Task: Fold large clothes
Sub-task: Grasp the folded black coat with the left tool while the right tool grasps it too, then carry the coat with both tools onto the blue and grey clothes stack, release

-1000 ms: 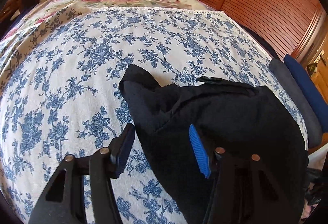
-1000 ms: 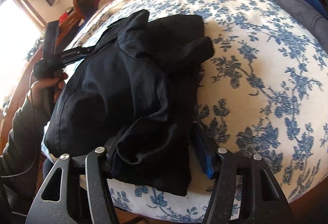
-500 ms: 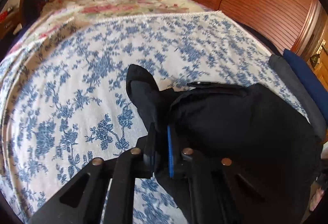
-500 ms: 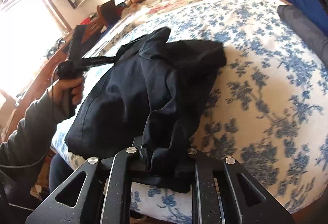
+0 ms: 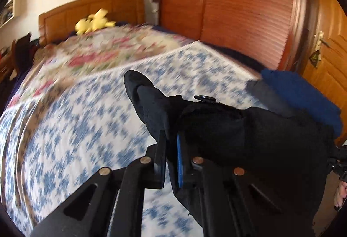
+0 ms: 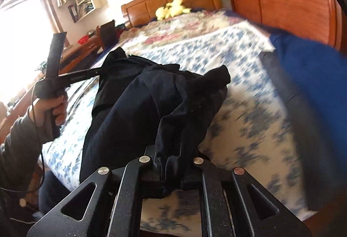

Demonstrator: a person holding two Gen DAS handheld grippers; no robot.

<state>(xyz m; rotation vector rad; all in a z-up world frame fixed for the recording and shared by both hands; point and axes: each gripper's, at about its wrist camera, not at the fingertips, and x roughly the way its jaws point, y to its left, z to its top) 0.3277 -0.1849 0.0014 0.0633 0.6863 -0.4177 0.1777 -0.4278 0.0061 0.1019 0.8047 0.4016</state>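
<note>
Left gripper point(image 5: 171, 150): jaws clamped on a fold of the black garment point(image 5: 249, 128); cloth sits between the blue pad and the black pad, a loose end rising past the fingertips.

Right gripper point(image 6: 168, 168): jaws have just been closing and now pinch a bunched edge of the same black garment point(image 6: 151, 107), which is wedged between the pads.

Black garment: slung between the two grippers, crumpled, its bulk over the near edge of the bed. In the right wrist view the left gripper point(image 6: 102, 71) bites the far end of the cloth, held by a hand point(image 6: 51, 107) in a grey sleeve point(image 6: 17, 141).

Bedspread point(image 5: 76, 128): white with blue flowers, under the garment; blurred.

Folded items: a grey piece point(image 5: 264, 94) and a blue piece point(image 5: 303, 96), side by side at the bed's right edge, beyond the garment.

Floral quilt point(image 5: 104, 50): farther up the bed.

Yellow soft toy point(image 5: 93, 22): against the wooden headboard point(image 5: 91, 9).

Containers: a wall shelf point(image 6: 86, 0) by the window holds small items, too small to tell.
</note>
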